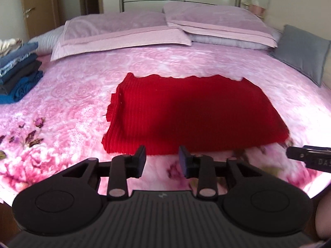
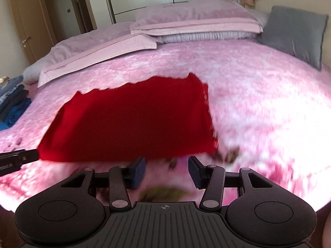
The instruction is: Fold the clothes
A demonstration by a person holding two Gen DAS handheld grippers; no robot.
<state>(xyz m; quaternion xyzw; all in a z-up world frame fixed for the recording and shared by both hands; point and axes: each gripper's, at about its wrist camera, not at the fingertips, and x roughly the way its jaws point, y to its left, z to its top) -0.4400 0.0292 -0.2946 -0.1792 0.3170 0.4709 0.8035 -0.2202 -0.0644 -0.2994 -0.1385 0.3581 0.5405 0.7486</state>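
Note:
A red knitted garment [image 1: 192, 113] lies folded into a rectangle on the pink flowered bedspread [image 1: 82, 107]. My left gripper [image 1: 162, 162] hovers just short of its near edge, jaws apart with only bedspread between them. In the right wrist view the same red garment [image 2: 132, 122] fills the middle left. My right gripper [image 2: 167, 173] stands open near the garment's near right corner, holding nothing. Each gripper's tip shows at the other view's edge: the right one [image 1: 308, 158] and the left one [image 2: 18, 158].
A stack of folded blue and dark clothes [image 1: 17, 76] sits at the bed's left edge. Lilac pillows [image 1: 217, 24] and a grey cushion [image 1: 302, 51] line the head of the bed. A wooden door [image 1: 39, 4] and wardrobe stand behind.

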